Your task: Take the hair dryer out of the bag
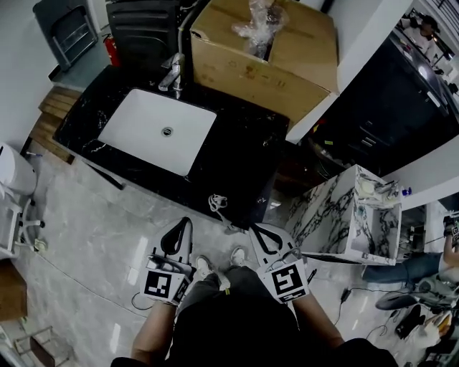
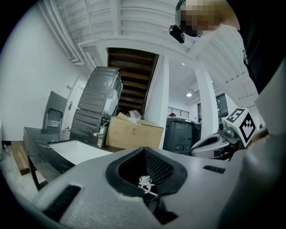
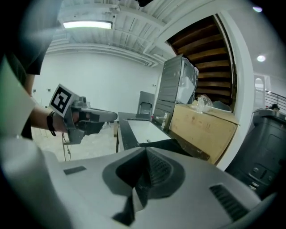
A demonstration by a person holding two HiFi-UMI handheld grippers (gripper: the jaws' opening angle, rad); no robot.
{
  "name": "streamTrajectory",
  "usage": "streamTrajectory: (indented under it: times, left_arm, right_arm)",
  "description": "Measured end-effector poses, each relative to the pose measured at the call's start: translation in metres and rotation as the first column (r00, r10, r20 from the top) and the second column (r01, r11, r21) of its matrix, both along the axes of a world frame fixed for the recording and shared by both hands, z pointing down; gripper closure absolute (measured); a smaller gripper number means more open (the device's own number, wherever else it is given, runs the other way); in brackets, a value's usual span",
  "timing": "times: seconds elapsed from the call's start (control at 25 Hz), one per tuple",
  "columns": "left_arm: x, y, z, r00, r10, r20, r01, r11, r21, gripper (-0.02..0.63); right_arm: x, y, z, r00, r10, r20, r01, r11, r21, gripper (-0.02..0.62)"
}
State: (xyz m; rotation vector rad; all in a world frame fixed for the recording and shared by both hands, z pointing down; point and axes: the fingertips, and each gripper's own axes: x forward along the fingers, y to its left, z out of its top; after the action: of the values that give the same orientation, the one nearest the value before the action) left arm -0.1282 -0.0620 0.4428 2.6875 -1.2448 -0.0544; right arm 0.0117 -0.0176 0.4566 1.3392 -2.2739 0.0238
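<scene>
Tongs both clenched, empty: left tongs (image 1: 181,223) and right tongs (image 1: 257,231) side by side over floor (image 1: 93,215), just short of black table (image 1: 237,158). Clear plastic bag (image 1: 257,21) in open cardboard box (image 1: 251,68) at table's far end, beside sink (image 1: 158,129). Hair dryer not discernible.
</scene>
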Motion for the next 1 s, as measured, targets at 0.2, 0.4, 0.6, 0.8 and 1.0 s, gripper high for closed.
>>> streamTrajectory:
  times: [0.2, 0.4, 0.6, 0.8, 1.0]
  left_arm:
    - [0.015, -0.017, -0.003, 0.999, -0.003, 0.041, 0.002, 1.000, 0.030, 0.586]
    - [0.023, -0.017, -0.010, 0.998, -0.027, 0.050, 0.025, 0.999, 0.044, 0.586]
    - [0.027, -0.022, -0.007, 0.995, -0.065, 0.069, 0.063, 0.997, 0.035, 0.586]
    - [0.023, -0.018, -0.001, 0.991, -0.110, 0.074, 0.110, 0.994, -0.003, 0.586]
    - [0.023, -0.011, 0.004, 0.989, -0.122, 0.082, 0.127, 0.991, -0.051, 0.586]
  right_arm:
    - [0.013, -0.030, 0.018, 0.996, -0.026, -0.087, 0.025, 1.000, -0.009, 0.578]
    - [0.010, -0.068, 0.046, 0.963, -0.144, -0.229, 0.141, 0.990, -0.031, 0.476]
    - [0.003, -0.091, 0.093, 0.868, -0.309, -0.389, 0.267, 0.951, -0.159, 0.347]
    - [0.000, -0.108, 0.126, 0.813, -0.366, -0.453, 0.287, 0.928, -0.235, 0.321]
    - [-0.002, -0.123, 0.126, 0.806, -0.352, -0.477, 0.288, 0.936, -0.204, 0.393]
